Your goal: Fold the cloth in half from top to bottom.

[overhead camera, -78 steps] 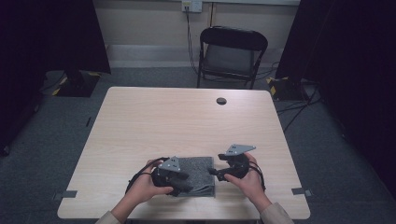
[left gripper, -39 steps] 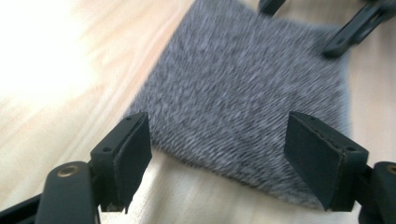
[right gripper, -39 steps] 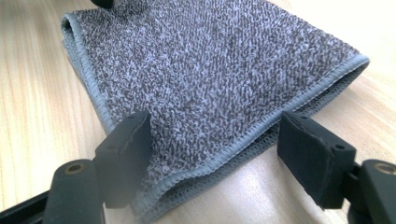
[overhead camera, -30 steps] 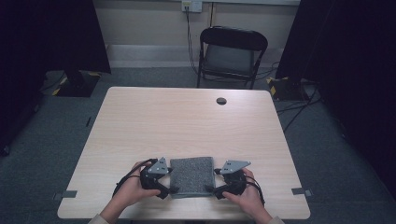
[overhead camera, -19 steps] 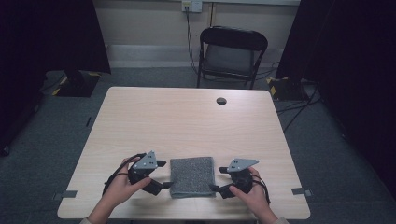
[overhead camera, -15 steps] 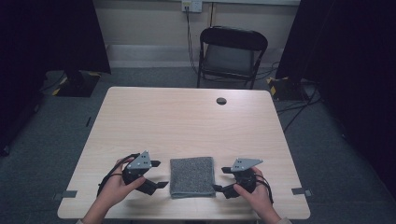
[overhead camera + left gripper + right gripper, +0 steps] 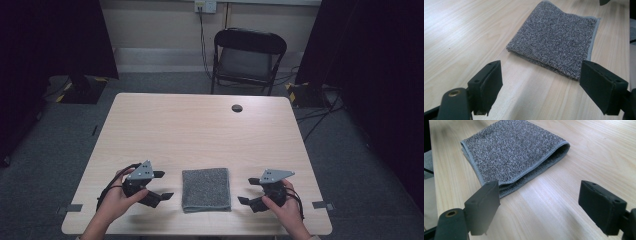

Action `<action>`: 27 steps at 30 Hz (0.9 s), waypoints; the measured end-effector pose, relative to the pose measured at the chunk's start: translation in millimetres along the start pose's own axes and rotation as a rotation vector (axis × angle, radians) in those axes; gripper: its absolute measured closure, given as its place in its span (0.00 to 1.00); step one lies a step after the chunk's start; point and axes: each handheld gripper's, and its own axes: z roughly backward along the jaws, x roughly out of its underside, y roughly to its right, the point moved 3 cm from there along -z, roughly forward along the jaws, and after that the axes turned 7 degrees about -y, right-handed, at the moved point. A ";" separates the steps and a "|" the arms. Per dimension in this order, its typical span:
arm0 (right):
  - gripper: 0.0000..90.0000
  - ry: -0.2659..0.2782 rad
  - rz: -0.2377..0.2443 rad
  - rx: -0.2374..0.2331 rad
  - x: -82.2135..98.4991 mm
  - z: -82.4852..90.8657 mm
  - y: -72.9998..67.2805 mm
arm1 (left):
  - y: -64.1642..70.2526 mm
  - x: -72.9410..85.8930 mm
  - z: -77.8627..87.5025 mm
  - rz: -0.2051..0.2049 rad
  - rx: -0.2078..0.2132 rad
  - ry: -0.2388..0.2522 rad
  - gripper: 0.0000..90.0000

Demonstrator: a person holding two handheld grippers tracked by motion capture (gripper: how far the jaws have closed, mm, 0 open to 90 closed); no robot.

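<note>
While both hands rest low, each tool [image 7: 161, 186] [image 7: 246, 191] gapes beside the cloth [image 7: 206, 189].

Both grippers low at the near edge, jaws spread wide

The left gripper [image 7: 159, 185] sits in the person's left hand [image 7: 116, 196], jaws parted and pointing inward to the right, grey plate on top; the right gripper [image 7: 249, 191] mirrors it in the right hand [image 7: 281, 202], jaws apart and pointing left, and each gripper view shows its own black jaws standing wide with nothing between them
</note>
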 end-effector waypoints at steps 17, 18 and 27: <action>0.19 -0.011 -0.012 0.031 8.9 12.9 10.5 | -10.1 11.5 6.4 0.021 -0.020 -0.008 0.20; 0.19 -0.007 -0.010 0.032 8.6 13.7 10.6 | -10.9 12.5 6.4 0.025 -0.024 -0.007 0.20; 0.20 -0.017 -0.015 0.044 13.2 18.7 16.6 | -17.9 19.1 8.7 0.049 -0.028 -0.009 0.20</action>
